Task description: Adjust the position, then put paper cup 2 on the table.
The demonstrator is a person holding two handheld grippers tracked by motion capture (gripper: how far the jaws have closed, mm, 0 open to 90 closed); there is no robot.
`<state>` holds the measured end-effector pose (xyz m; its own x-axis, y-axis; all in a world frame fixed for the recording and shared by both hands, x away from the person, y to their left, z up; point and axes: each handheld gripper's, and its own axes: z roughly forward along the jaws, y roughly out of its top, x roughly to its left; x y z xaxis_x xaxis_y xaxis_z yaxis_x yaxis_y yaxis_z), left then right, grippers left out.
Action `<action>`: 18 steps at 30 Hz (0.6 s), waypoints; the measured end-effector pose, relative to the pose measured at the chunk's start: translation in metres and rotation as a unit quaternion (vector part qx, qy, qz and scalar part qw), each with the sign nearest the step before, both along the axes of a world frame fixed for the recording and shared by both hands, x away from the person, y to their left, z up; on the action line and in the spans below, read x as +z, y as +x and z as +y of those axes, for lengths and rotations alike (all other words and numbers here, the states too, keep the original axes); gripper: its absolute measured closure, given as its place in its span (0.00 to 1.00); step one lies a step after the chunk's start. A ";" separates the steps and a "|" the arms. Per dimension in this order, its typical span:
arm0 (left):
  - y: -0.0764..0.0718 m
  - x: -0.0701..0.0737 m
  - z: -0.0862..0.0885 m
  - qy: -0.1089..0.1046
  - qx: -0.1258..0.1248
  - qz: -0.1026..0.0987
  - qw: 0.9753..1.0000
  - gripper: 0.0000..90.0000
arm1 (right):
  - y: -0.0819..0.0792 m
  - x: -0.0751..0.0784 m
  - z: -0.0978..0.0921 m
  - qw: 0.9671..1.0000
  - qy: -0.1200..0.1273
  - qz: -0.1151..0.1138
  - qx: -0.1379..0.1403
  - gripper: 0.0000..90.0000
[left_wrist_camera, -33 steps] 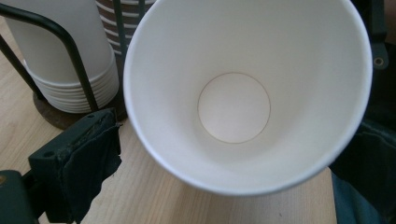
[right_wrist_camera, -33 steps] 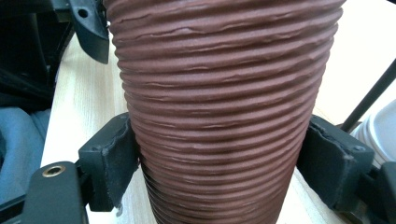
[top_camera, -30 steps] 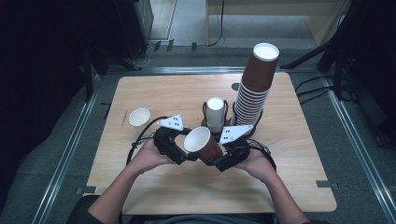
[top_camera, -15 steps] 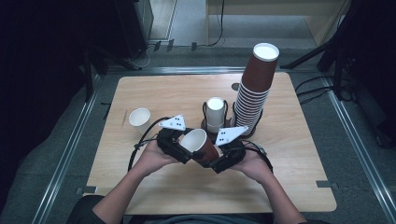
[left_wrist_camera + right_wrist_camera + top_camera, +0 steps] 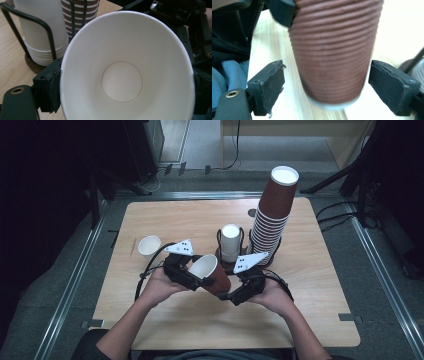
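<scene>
From above, a brown cup (image 5: pixel 212 275) is held tilted over the near middle of the surface (image 5: pixel 150 317), between the left gripper (image 5: pixel 187 272) and the right gripper (image 5: pixel 235 294). In the left gripper view, its rim is clamped between the fingers (image 5: pixel 48 91), probably for a handover. In the right gripper view, the fingers (image 5: pixel 269 85) are spread apart around the cup's base, not touching it.

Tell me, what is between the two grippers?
A brown cup with a white inside, tipped on its side. In the high view it lies between the left gripper and the right gripper.
</scene>
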<state>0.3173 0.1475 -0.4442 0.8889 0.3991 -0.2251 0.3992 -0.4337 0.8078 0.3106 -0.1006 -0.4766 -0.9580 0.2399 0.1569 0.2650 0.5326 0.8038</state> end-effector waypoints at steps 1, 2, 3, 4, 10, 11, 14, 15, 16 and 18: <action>0.001 0.000 0.001 0.009 0.000 -0.003 1.000 0.11 | -0.001 0.001 -0.002 1.000 0.000 0.001 0.000 0.16; 0.001 0.000 0.001 0.009 0.000 -0.003 1.000 0.11 | -0.002 0.001 -0.003 1.000 -0.002 0.001 -0.001 0.16; 0.002 0.000 0.002 0.012 0.002 0.000 1.000 0.11 | -0.003 0.001 -0.004 1.000 -0.006 0.001 0.001 0.16; 0.002 0.000 0.002 0.012 0.002 0.000 1.000 0.11 | -0.003 0.001 -0.004 1.000 -0.006 0.001 0.001 0.16; 0.002 0.000 0.006 0.036 0.001 -0.008 0.999 0.11 | -0.002 0.004 -0.010 1.000 -0.011 -0.004 -0.024 0.18; 0.002 0.000 0.006 0.036 0.001 -0.007 0.999 0.11 | -0.002 0.004 -0.011 0.999 -0.013 -0.004 -0.030 0.18; 0.002 0.000 0.009 0.039 0.001 -0.009 0.999 0.11 | -0.002 0.004 -0.015 0.999 -0.015 0.000 -0.042 0.18; 0.002 0.000 0.011 0.041 -0.001 -0.008 0.999 0.11 | -0.002 0.005 -0.018 0.999 -0.014 -0.001 -0.050 0.18; 0.002 0.000 0.011 0.041 -0.001 -0.008 0.999 0.10 | -0.002 0.006 -0.019 0.999 -0.014 -0.003 -0.050 0.18; 0.002 -0.001 0.013 0.050 -0.004 -0.010 0.999 0.10 | -0.003 0.006 -0.021 0.998 -0.014 -0.004 -0.056 0.18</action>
<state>0.3193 0.1603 -0.4451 0.8962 0.4115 -0.1657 0.3790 -0.5163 0.7680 0.3080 -0.1216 -0.4704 -0.9263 0.3497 0.1405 0.3171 0.5217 0.7920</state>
